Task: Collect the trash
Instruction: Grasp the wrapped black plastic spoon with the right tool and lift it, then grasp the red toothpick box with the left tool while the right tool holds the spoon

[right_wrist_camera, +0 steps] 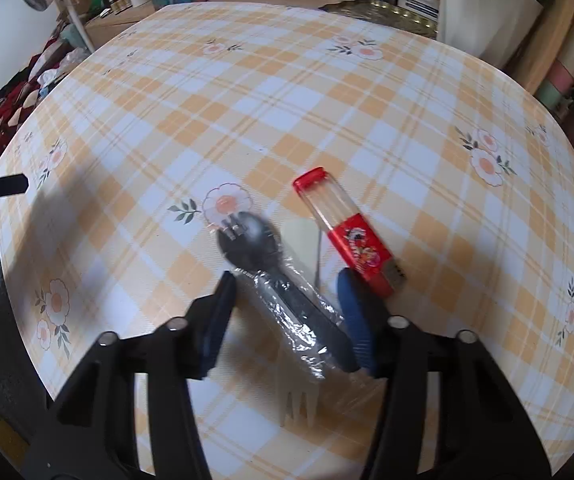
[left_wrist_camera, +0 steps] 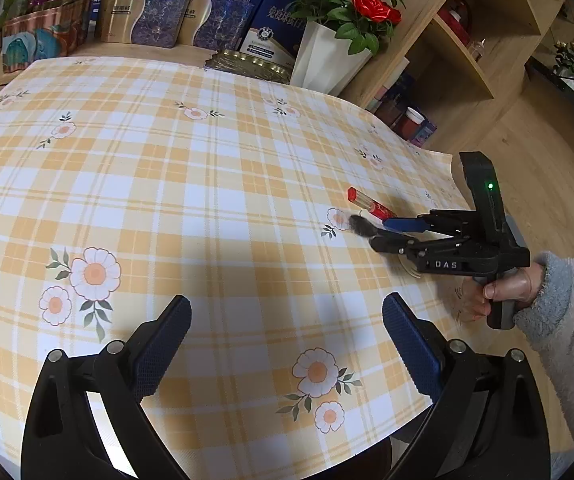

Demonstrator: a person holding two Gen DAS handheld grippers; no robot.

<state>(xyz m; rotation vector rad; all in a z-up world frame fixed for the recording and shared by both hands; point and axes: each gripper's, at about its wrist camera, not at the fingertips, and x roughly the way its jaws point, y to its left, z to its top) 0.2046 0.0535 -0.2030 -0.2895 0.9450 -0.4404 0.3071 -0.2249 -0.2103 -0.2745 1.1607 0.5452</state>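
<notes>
Tablecloth (left_wrist_camera: 191, 184), orange plaid with daisies, covering the table. Left tongs (left_wrist_camera: 287, 320): jaws spread wide, nothing between them, angled down over bare cloth well left of the trash. Black plastic spork (right_wrist_camera: 247, 240), its handle in crinkled clear wrap, lying near the table's right edge; a white plastic fork (right_wrist_camera: 299, 408) sits partly beneath it. Right tongs (right_wrist_camera: 283, 312): jaws partly closed, straddling the wrapped handle; the right pad looks to be at the wrap, the left pad stands clear of it, so no firm hold yet. Red-and-clear packet (right_wrist_camera: 343, 232): just beside the right jaw, outside it. Right hand (left_wrist_camera: 507, 292), in a fleecy grey sleeve (left_wrist_camera: 559, 312), gripping the handle with the tool pitched steeply down. To do this step well, I'd judge: close squarely across the handle, not the loose film, and keep the packet out of the pinch.
</notes>
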